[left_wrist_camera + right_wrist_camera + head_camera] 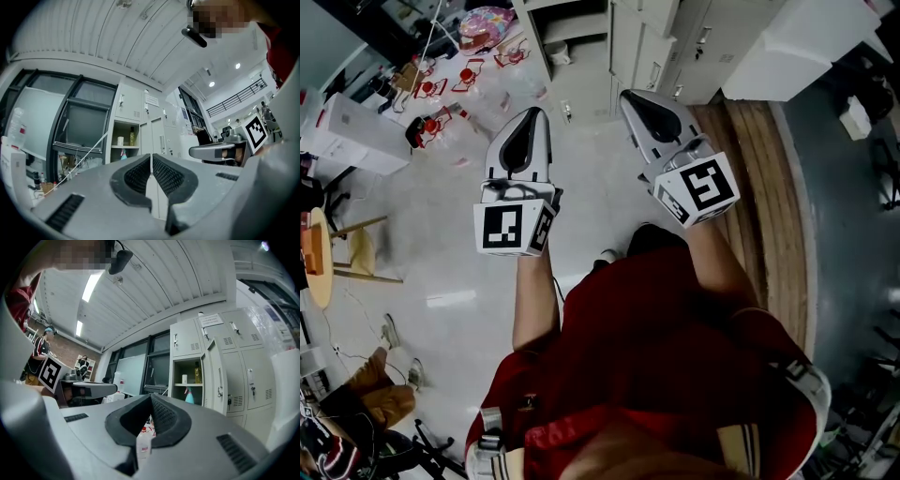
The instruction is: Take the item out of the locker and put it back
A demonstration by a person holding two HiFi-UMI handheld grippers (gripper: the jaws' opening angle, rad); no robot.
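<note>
Grey locker (185, 365) is shown open, well ahead of both tools. The left tool (151, 157) and right tool (150, 397) are pressed together, empty. The yellow bottle (198, 375) on its shelf (190, 385) is judged light, stiff, slippery; mid-body is best gripped.

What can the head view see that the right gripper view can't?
Only the head view shows the person's red shirt and the wooden floor strip. Only the right gripper view shows a yellow bottle and a blue spray bottle on the shelves of the open locker. Both views show the left gripper and the row of pale lockers.
</note>
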